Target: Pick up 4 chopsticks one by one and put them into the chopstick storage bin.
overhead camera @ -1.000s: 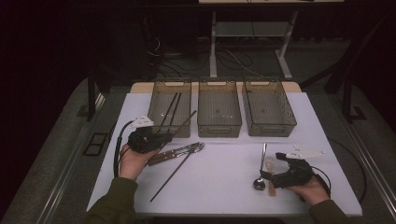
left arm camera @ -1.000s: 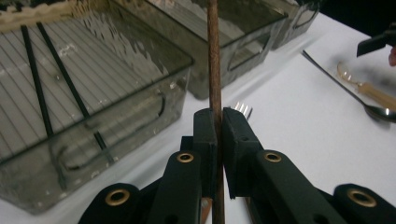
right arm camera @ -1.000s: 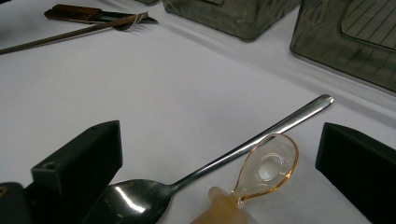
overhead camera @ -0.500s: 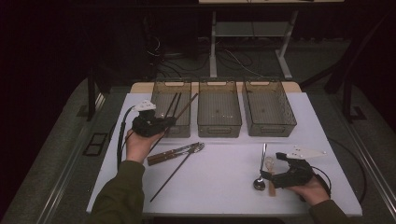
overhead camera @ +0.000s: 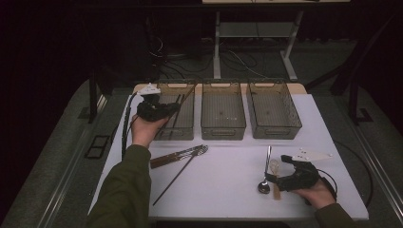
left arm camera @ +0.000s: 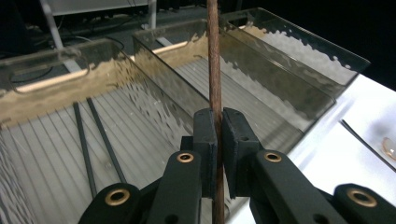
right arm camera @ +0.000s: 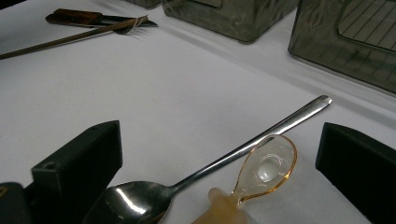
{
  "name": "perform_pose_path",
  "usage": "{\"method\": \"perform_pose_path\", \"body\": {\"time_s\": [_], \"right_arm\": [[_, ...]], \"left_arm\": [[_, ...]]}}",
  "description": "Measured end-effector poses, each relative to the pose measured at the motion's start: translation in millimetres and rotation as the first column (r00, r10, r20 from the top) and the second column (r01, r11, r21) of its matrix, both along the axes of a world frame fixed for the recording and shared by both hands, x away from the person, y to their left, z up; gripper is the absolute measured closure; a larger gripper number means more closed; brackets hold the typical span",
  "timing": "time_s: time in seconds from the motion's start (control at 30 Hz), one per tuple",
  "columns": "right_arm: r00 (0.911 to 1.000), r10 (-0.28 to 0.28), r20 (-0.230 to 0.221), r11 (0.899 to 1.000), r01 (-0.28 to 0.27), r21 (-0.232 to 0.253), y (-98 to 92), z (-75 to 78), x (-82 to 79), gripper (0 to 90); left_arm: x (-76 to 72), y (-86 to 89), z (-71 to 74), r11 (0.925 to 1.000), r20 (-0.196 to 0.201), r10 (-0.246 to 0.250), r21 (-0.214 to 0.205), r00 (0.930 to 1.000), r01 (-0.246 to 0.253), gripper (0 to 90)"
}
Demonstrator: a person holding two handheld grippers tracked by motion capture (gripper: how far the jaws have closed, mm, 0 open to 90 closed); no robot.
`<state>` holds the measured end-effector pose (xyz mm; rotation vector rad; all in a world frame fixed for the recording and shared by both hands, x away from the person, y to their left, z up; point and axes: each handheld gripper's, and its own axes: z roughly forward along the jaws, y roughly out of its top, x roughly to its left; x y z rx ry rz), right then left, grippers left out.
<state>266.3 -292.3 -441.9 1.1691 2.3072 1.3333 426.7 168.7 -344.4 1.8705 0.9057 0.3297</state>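
Note:
My left gripper is shut on a brown chopstick and hangs over the left clear bin. The stick points up and away past the jaws, toward the bin's far rim. Two dark chopsticks lie on that bin's ribbed floor. At the table's front right, my right gripper rests open on the white tabletop. A metal spoon and a small amber spoon lie between its jaws, which touch neither.
A middle bin and a right bin stand beside the left one at the back. A fork with brown-handled utensils and one loose chopstick lie on the table's left half. Cables trail off both grippers.
My left gripper has risen and moved away from the utensil pile to above the left bin, carrying the brown chopstick. The right gripper has stayed where it was.

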Motion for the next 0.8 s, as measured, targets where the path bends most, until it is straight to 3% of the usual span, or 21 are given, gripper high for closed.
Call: {"method": "perform_pose_path", "body": {"time_s": [0.23, 0.37, 0.47, 0.67, 0.8], "right_arm": [[1.0000, -0.002, 0.001, 1.000, 0.002, 0.004, -0.1, 0.3, -0.5, 0.3], [1.0000, 0.001, 0.001, 1.000, -0.001, 0.007, -0.4, 0.7, -1.0, 0.2], [1.0000, 0.000, 0.003, 1.000, 0.000, 0.010, -0.6, 0.7, -0.8, 0.2], [1.0000, 0.004, 0.005, 1.000, -0.004, 0.014, -0.7, 1.0, -1.4, 0.2], [1.0000, 0.007, 0.006, 1.000, -0.007, 0.016, -0.4, 1.0, -1.5, 0.2]], "left_arm": [[23.7, -3.6, 1.9, 0.9993, 0.031, 0.017, -0.034, 0.9994, -0.016, 84.3], [34.8, -6.1, 0.6, 0.9993, 0.038, 0.036, 0.004, 0.9986, -0.036, 84.3], [41.8, -4.0, -2.4, 0.9979, 0.041, 0.065, -0.008, 0.9971, -0.064, 84.3], [50.9, 4.7, -11.9, 0.9905, 0.039, 0.138, -0.005, 0.9897, -0.138, 84.2], [54.8, 9.3, -18.7, 0.9823, 0.029, 0.181, 0.042, 0.9830, -0.183, 84.1]]}}
